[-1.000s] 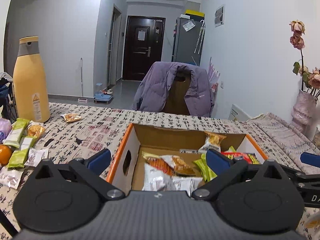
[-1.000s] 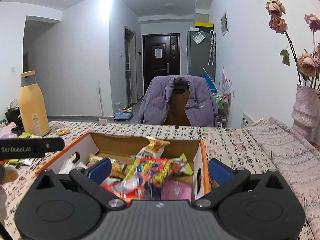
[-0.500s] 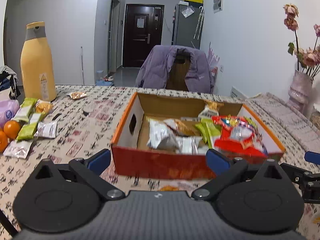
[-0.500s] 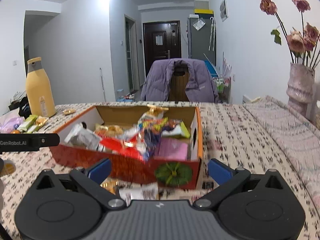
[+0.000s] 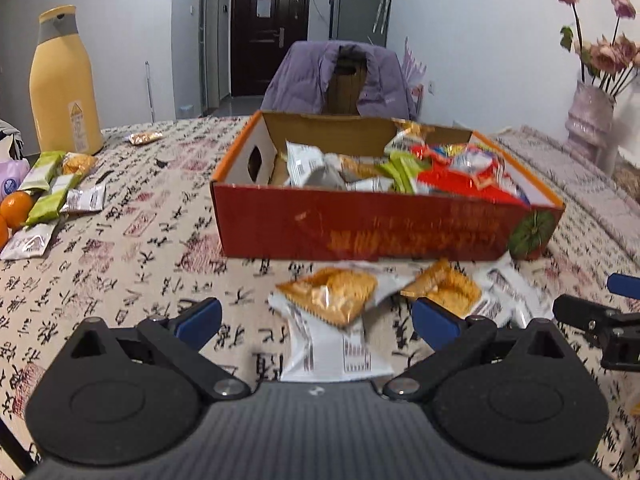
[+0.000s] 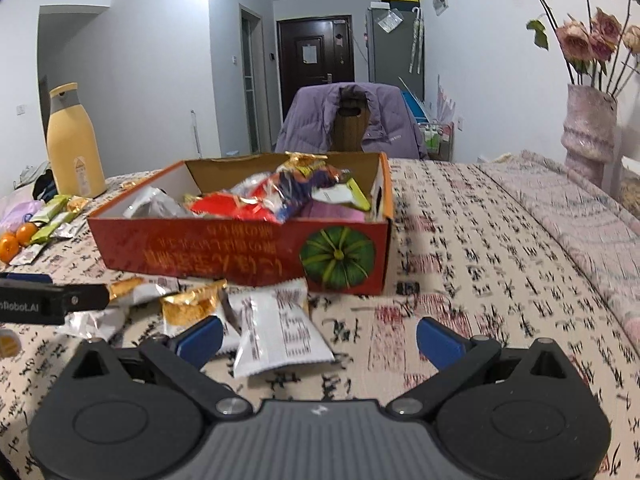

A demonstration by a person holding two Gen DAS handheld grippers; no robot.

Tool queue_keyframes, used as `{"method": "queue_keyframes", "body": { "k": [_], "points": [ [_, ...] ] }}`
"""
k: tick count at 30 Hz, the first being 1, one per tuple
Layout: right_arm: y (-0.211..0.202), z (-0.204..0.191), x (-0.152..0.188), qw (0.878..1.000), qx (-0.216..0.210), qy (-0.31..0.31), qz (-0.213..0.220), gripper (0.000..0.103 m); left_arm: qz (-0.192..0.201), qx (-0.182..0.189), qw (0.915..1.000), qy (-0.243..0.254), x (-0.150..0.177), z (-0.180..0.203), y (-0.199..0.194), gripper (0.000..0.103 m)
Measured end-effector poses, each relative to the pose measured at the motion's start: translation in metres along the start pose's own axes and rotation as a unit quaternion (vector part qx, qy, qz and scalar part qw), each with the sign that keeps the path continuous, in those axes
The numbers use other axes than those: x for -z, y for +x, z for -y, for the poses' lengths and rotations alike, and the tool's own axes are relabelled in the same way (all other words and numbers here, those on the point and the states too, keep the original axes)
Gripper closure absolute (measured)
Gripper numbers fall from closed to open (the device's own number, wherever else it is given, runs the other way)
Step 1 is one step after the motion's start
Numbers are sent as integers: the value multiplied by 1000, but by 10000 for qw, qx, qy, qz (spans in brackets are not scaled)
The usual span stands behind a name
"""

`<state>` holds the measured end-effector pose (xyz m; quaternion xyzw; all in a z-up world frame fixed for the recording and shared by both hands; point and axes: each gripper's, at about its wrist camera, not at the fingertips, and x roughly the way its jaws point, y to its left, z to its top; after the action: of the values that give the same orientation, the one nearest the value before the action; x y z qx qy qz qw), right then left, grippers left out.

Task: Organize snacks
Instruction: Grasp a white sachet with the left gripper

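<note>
1. From the left wrist view, the left side wall of the red box (image 5: 376, 228) shows with its round hand-hole; the right wrist view shows instead the green pumpkin picture on the box front and the box's right wall.
2. The box sits on the patterned tabletop (image 5: 132, 240), heaped with snack packets, just beyond both grippers.
3. The left gripper (image 5: 316, 318) is spread wide and empty, with a cracker packet (image 5: 334, 300) lying flat between its blue fingertips.
4. The right gripper (image 6: 318, 334) also gapes wide, holding nothing; a white packet (image 6: 280, 328) lies between its fingers, nearer the left one.
5. Counted: one box, one yellow bottle (image 5: 64, 84), two oranges (image 6: 18, 240) at the far left, two gold-fronted cracker packets before the box in the left view, one vase of flowers (image 6: 588, 132).
</note>
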<state>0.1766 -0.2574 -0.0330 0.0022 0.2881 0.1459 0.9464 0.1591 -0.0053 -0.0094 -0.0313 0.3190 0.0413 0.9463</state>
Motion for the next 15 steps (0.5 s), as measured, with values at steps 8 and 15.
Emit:
{"method": "queue_keyframes", "body": {
  "k": [8, 15],
  "points": [
    [2, 2, 3, 9999, 80, 62, -27, 0, -221, -93, 9997, 107, -3, 8, 10, 0],
    [7, 1, 6, 9998, 136, 56, -104, 0, -518, -224, 9984, -6, -3, 8, 29, 1]
  ]
}}
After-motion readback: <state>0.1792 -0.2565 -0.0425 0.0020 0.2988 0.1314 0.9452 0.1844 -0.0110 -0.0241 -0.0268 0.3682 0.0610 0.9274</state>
